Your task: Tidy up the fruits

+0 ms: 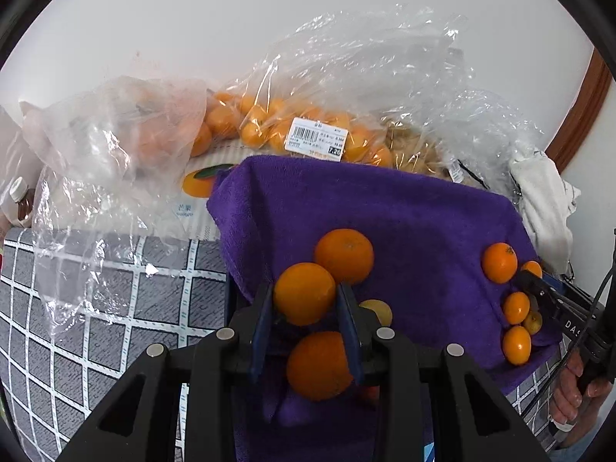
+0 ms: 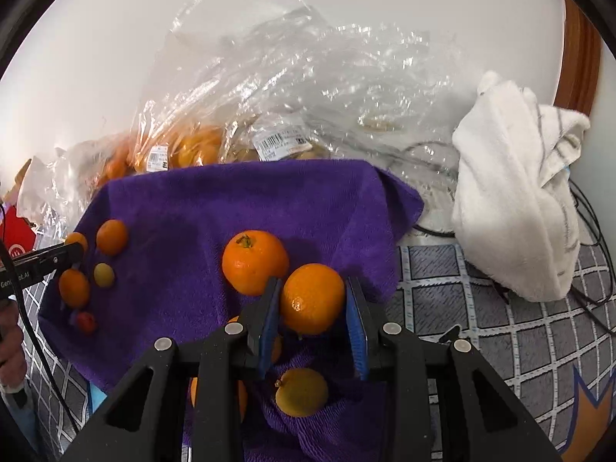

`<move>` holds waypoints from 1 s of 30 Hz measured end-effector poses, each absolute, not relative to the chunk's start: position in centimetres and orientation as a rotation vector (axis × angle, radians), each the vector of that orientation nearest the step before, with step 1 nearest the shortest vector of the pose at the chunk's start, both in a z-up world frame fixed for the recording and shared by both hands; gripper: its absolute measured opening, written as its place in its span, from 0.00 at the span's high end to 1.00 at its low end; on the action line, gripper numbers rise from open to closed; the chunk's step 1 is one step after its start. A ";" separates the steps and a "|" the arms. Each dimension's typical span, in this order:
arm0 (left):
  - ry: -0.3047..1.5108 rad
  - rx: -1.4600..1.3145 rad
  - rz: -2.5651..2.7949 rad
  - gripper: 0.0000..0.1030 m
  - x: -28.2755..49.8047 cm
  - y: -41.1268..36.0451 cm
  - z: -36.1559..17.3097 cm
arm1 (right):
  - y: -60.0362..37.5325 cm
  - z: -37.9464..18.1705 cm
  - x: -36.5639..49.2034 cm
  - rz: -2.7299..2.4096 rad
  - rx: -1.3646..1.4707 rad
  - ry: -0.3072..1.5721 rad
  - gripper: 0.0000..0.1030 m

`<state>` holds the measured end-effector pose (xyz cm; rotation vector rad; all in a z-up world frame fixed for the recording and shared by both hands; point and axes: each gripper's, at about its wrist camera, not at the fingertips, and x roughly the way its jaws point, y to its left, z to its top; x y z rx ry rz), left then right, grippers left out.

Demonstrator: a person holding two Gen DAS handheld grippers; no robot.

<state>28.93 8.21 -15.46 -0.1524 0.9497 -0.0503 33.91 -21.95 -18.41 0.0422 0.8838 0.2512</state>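
**Lying on purple: citrus, counted**

One orange [image 1: 304, 294] sits between the pads of the left claw [image 1: 306, 296], which is part open. I cannot tell whether it grips. Two more oranges [image 1: 344, 256] and one pale fruit [image 1: 379, 310] lie around it on the purple towel [image 1: 404, 211]. The right claw [image 2: 312, 300] brackets another orange [image 2: 312, 298] the same way, grip unclear. Five small fruits [image 1: 499, 262] cluster at the towel's right edge. Two plastic bags [image 1: 308, 115] of fruit lie beyond its far edge.

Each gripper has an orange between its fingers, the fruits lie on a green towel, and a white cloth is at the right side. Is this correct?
Not quite: the towel is purple, not green, as the right wrist view shows. The rest holds: the left gripper and right gripper each have an orange between the fingers, and the white cloth lies at the right.
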 end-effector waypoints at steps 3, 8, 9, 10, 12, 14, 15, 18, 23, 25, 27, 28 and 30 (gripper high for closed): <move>0.962 -0.138 -0.047 0.69 29.3 7.9 -15.9 | -21.9 -18.7 33.9 0.247 0.031 0.893 0.68; 0.976 -0.146 -0.057 0.69 29.3 7.9 -16.2 | -21.7 -18.4 33.4 0.239 0.000 0.905 0.68; 0.979 -0.145 -0.057 0.69 29.2 7.9 -16.0 | -21.7 -18.3 33.2 0.236 -0.006 0.906 0.68; 0.981 -0.138 -0.056 0.68 29.0 7.8 -15.8 | -21.7 -18.0 32.9 0.230 -0.010 0.906 0.67; 0.980 -0.109 -0.046 0.67 28.6 7.6 -15.2 | -21.8 -17.3 32.1 0.224 -0.007 0.900 0.64; 0.972 -0.096 -0.040 0.65 27.8 7.5 -14.3 | -22.0 -16.3 31.0 0.218 0.001 0.890 0.58; 0.965 -0.097 -0.047 0.62 27.2 7.5 -13.8 | -22.0 -15.8 30.6 0.213 0.003 0.884 0.56; 0.926 -0.104 -0.064 0.56 24.7 7.3 -11.8 | -22.2 -13.4 28.4 0.191 0.005 0.850 0.49; 0.866 -0.096 -0.060 0.49 20.4 6.7 -9.0 | -22.3 -9.0 23.2 0.190 0.004 0.789 0.47; 0.838 -0.082 -0.045 0.43 18.4 6.2 -8.0 | -22.2 -7.9 21.6 0.191 0.011 0.777 0.47; 0.814 -0.071 -0.038 0.41 16.3 5.7 -7.1 | -22.2 -6.7 19.6 0.190 0.022 0.766 0.47; 0.807 -0.068 -0.037 0.40 15.7 5.5 -6.9 | -22.2 -6.3 18.6 0.186 0.023 0.763 0.47; 0.788 -0.060 -0.040 0.37 13.9 5.1 -6.2 | -22.2 -5.6 16.9 0.173 0.018 0.753 0.47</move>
